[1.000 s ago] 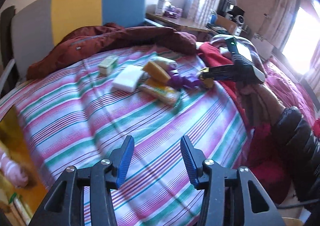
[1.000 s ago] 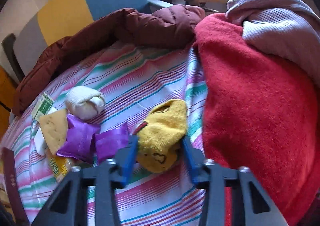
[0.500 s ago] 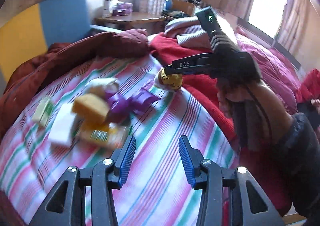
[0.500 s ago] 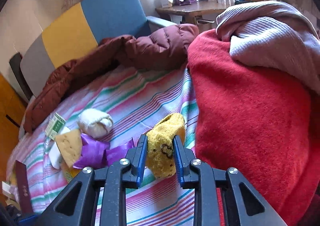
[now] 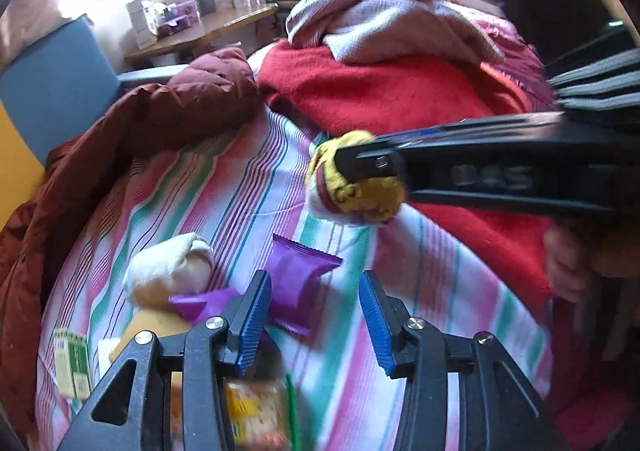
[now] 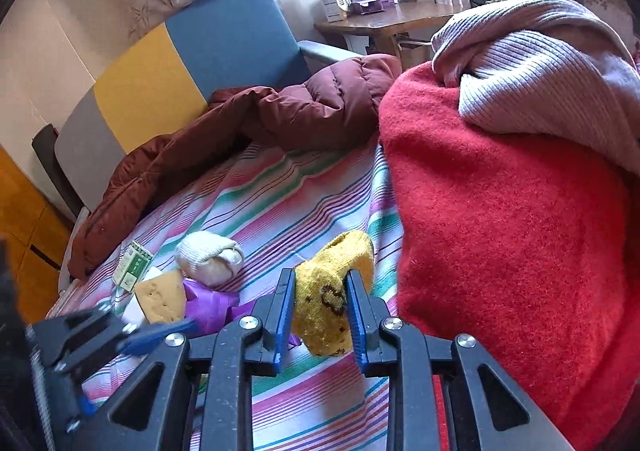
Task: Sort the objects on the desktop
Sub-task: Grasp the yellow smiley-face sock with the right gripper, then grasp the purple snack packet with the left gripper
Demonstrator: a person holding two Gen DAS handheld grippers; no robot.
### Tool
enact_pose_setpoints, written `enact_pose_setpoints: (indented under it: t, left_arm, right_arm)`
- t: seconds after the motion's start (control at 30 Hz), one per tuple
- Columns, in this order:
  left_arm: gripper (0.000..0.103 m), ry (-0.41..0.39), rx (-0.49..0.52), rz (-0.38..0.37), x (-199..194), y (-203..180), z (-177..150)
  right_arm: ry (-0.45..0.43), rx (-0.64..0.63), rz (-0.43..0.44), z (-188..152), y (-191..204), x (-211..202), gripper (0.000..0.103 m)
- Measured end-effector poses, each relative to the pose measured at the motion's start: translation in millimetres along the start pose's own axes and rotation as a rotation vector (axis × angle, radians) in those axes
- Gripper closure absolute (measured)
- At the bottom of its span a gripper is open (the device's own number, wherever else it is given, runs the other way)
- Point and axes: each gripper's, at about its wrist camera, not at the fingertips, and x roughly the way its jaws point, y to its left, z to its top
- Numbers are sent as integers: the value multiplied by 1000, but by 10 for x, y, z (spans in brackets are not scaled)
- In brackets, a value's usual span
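My right gripper (image 6: 320, 291) is shut on a yellow sock (image 6: 326, 299) and holds it above the striped sheet (image 6: 280, 211); it also shows in the left wrist view (image 5: 360, 187). My left gripper (image 5: 314, 315) is open and empty, just above a purple snack packet (image 5: 298, 279). A rolled white sock (image 5: 172, 267), a second purple packet (image 5: 200, 301), a yellow sponge wedge (image 6: 162, 295) and a green-and-white box (image 6: 132, 265) lie in a cluster on the sheet. A yellow snack bag (image 5: 256, 415) lies under the left gripper.
A red blanket (image 6: 500, 231) and a lilac knit sweater (image 6: 540, 71) pile up on the right. A maroon puffer jacket (image 6: 260, 123) lies along the back. A blue, yellow and grey headboard (image 6: 180, 63) and a wooden desk (image 6: 384, 19) stand behind.
My right gripper has lifted the yellow sock off the sheet. My left gripper has moved forward and right, close over the purple packets.
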Motion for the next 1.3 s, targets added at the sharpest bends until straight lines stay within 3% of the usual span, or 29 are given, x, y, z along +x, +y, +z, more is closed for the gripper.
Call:
enact_pose_setpoints:
  t: [0.23, 0.3, 0.6, 0.7, 0.97, 1.3]
  left_arm:
    - [55, 100, 114, 5, 352, 3, 54]
    - [55, 93, 123, 8, 394, 19, 57]
    - [51, 101, 58, -3, 546, 168, 74]
    - [61, 97, 30, -9, 561, 151, 53]
    - [65, 35, -3, -13, 369, 33, 12]
    - [65, -62, -227, 0, -295, 40, -328]
  right_arm:
    - [1, 8, 12, 11, 1, -8, 78]
    - [-4, 6, 12, 14, -5, -21, 78]
    - [10, 4, 15, 16, -12, 8, 78]
    - [12, 6, 10, 14, -19, 18, 78]
    - [15, 21, 20, 15, -64, 35, 78]
    - [-4, -42, 117, -17, 101, -6, 78]
